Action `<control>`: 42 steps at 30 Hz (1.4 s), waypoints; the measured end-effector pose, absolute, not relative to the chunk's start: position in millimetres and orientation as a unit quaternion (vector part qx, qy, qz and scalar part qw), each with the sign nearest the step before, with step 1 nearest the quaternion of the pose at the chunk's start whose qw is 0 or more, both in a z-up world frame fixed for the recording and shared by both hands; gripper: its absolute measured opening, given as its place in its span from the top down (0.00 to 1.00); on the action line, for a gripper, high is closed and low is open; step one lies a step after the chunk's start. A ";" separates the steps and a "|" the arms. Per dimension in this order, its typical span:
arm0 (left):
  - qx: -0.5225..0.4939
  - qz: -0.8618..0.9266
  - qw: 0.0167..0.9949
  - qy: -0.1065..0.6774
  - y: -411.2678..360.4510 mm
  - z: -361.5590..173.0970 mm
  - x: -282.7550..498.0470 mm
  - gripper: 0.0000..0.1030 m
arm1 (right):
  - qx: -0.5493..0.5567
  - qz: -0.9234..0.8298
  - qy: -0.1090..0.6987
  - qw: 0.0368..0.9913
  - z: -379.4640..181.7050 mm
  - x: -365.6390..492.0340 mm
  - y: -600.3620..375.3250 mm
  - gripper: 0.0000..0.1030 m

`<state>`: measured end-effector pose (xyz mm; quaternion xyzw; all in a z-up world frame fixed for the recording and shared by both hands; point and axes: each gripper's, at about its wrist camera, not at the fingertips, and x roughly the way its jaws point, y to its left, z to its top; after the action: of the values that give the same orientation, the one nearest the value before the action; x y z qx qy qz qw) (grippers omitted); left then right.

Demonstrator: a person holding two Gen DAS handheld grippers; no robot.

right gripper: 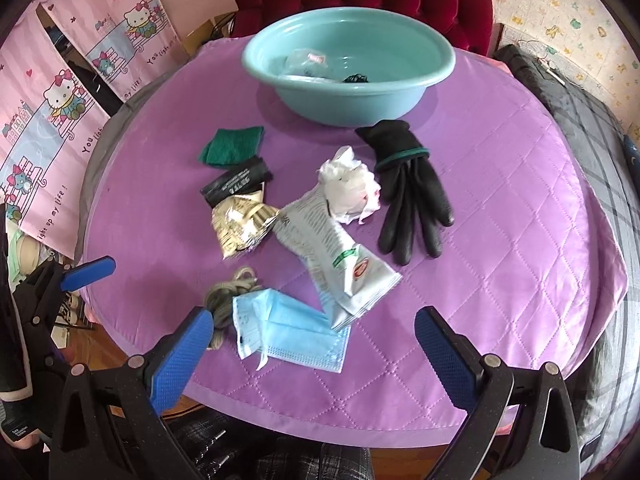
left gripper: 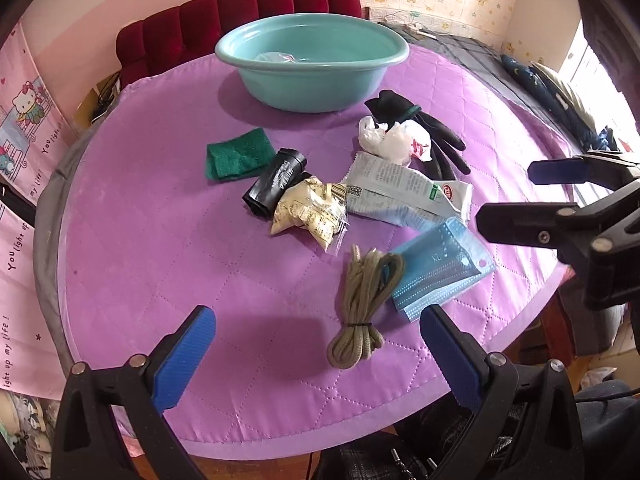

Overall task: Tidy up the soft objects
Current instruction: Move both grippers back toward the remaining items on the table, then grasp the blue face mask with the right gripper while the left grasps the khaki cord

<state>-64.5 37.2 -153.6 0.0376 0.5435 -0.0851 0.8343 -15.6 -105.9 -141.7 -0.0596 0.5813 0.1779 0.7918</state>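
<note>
The left tool (left gripper: 316, 344) stands spread wide, holding nothing, poised over the near edge of the purple quilted worktop (left gripper: 160, 248). Between its blue pads lies a tied bundle of olive cord (left gripper: 362, 308). The right tool (right gripper: 312, 346) is likewise parted and empty, with a pack of blue face masks (right gripper: 288, 328) just ahead of it, touching the cord. Beyond the masks lies a white printed pouch (right gripper: 340, 256), its far end under a crumpled white plastic bag (right gripper: 352, 192). A black glove (right gripper: 408, 196) lies just right of the bag. To the left sit a cream printed packet (right gripper: 240, 224), a black roll (right gripper: 236, 182) touching it, and a green cloth (right gripper: 232, 146). At the far side stands a teal basin (right gripper: 348, 60) already holding a few small items.
</note>
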 end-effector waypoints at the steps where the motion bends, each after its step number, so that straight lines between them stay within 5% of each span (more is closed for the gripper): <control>1: 0.039 -0.085 0.834 0.544 37.6 -154.4 -64.5 0.00 | -0.059 0.179 0.583 0.790 -143.4 -15.7 -104.5 0.00; 8: 0.039 -0.081 0.832 0.547 44.5 -162.9 -59.0 0.00 | -0.067 0.189 0.599 0.775 -159.0 -16.4 -92.3 0.03; 13: 0.037 -0.085 0.825 0.557 46.3 -174.0 -56.7 0.00 | -0.055 0.215 0.616 0.756 -174.7 -17.3 -82.0 0.31; 16: 0.040 -0.088 0.821 0.562 44.9 -179.1 -57.7 0.00 | -0.031 0.234 0.623 0.746 -181.3 -17.9 -79.0 0.66; 18: 0.041 -0.091 0.818 0.567 44.1 -183.8 -58.4 0.00 | -0.021 0.243 0.623 0.743 -183.2 -18.4 -78.4 0.98; 37: 0.033 -0.153 0.797 0.583 22.4 -206.3 -36.7 0.02 | 0.000 0.216 0.618 0.756 -174.7 -23.1 -99.0 1.00; 42: 0.030 -0.166 0.790 0.589 16.6 -209.6 -29.8 0.30 | 0.002 0.212 0.618 0.757 -176.2 -23.8 -99.6 1.00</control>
<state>-29.8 16.6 -209.6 0.0299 0.5892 -0.1664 0.7901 -23.8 -99.6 -176.2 0.0024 0.6183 0.2119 0.7568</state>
